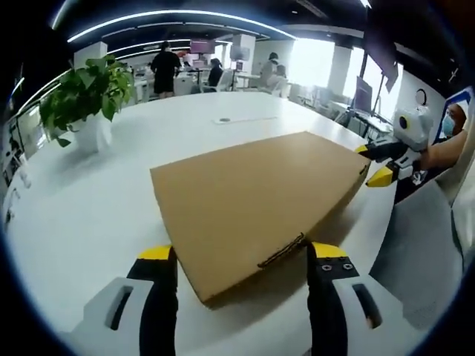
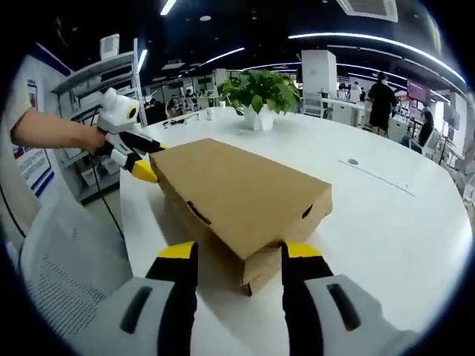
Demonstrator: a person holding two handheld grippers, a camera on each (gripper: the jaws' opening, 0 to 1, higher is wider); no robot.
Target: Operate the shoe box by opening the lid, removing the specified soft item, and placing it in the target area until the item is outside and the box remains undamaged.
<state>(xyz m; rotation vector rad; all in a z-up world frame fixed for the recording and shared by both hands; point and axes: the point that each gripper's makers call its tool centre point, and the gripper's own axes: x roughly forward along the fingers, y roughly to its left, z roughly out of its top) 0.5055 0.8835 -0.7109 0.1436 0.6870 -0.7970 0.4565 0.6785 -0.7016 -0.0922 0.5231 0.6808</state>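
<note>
A brown cardboard shoe box [image 1: 252, 193] lies flat on the white table [image 1: 74, 222] with its lid shut. My left gripper [image 1: 241, 252] is open, its yellow-tipped jaws standing either side of the box's near corner. Held by a person's hand, my right gripper [image 1: 371, 162] straddles the box's far right corner. In the right gripper view the box [image 2: 237, 193] runs away from me and its near end sits between the open jaws of my right gripper [image 2: 239, 250]. My left gripper [image 2: 145, 159] is at the far left corner. The soft item is hidden inside.
A potted plant [image 1: 85, 96] in a white pot stands on the table beyond the box, also in the right gripper view as the plant [image 2: 258, 93]. A white mesh chair [image 2: 59, 252] is by the table edge. People stand in the office behind.
</note>
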